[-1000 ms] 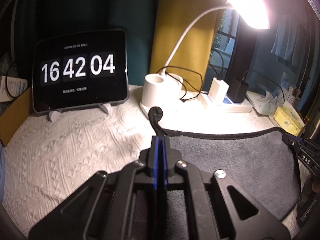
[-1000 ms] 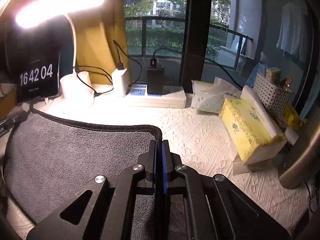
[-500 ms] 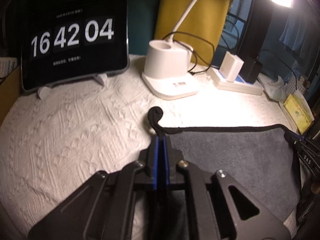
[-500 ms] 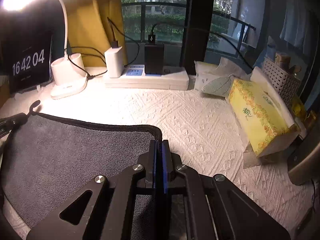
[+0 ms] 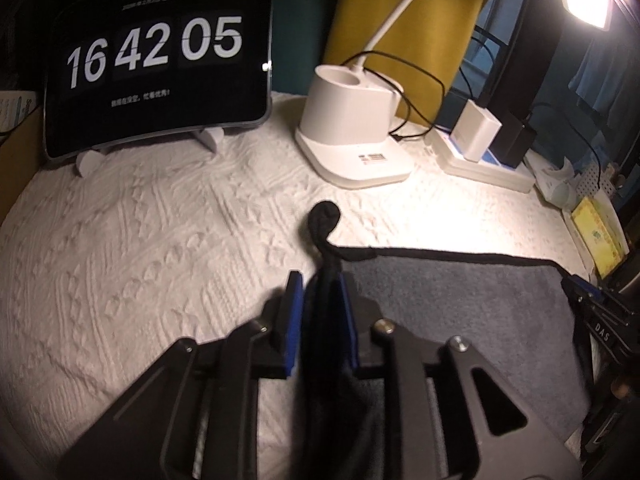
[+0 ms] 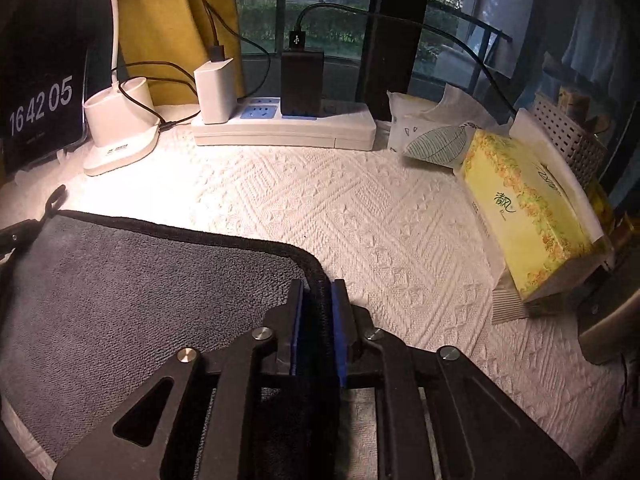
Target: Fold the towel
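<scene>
A dark grey towel [image 5: 448, 300] with black edging lies on the white textured cloth; it also shows in the right wrist view [image 6: 140, 280]. My left gripper [image 5: 318, 280] stands at its far left corner, jaws parted, the black edge and hanging loop [image 5: 324, 216] still between the blue pads. My right gripper [image 6: 316, 292] stands at the far right corner, jaws slightly parted around the black edge. Each gripper's tip shows at the edge of the other's view.
A tablet clock [image 5: 156, 60] stands at the back left. A white lamp base [image 5: 352, 120], a power strip [image 6: 284, 128] with chargers and cables line the back. Tissue packs [image 6: 524, 208] and a white basket [image 6: 568, 136] sit at the right.
Both grippers have moved down and forward with the towel's corners and laid the edge on the cloth. Both sets of jaws, shut before, have parted.
</scene>
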The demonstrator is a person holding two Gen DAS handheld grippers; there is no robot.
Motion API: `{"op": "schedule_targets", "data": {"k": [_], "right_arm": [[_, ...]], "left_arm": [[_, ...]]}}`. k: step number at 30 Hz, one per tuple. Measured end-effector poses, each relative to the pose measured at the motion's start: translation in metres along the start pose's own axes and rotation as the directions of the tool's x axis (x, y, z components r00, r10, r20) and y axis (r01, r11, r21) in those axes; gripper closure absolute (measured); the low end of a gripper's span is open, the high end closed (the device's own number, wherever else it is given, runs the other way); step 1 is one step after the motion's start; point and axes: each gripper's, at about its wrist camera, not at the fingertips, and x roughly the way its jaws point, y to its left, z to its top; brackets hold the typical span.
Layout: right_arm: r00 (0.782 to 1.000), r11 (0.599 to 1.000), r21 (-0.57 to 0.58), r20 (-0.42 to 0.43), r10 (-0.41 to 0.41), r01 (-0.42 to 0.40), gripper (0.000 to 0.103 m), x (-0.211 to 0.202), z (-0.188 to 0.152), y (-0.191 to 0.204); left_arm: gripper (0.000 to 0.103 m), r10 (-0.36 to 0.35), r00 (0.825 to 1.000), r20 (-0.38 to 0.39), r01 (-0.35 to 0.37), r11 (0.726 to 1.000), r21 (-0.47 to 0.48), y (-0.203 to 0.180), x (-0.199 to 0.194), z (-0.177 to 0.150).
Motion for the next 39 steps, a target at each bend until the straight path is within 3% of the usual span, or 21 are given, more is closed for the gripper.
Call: {"op": "schedule_targets", "data": {"k": [4, 6, 8, 39], "right_arm": [[1.000, 1.000, 0.007, 0.001, -0.004, 0.004, 0.075, -0.004, -0.001, -0.002], [1.000, 1.000, 0.008, 0.003, 0.002, -0.002, 0.072, -0.008, -0.002, -0.002], [1.000, 1.000, 0.007, 0.008, 0.009, -0.009, 0.069, -0.012, -0.003, 0.000], [0.994, 0.998, -0.004, 0.093, 0.057, -0.057, 0.067, -0.096, -0.029, 0.018]], "left_arm": [[0.072, -0.001, 1.000, 0.007, 0.001, 1.000, -0.001, 0.000, -0.007, -0.001], [0.053, -0.006, 1.000, 0.019, 0.006, 1.000, 0.000, -0.001, -0.013, -0.002], [0.048, -0.014, 0.999, 0.032, 0.014, 1.000, 0.002, -0.003, -0.019, -0.002], [0.041, -0.061, 0.992, 0.112, 0.051, 0.994, 0.092, -0.033, -0.099, -0.038]]}}
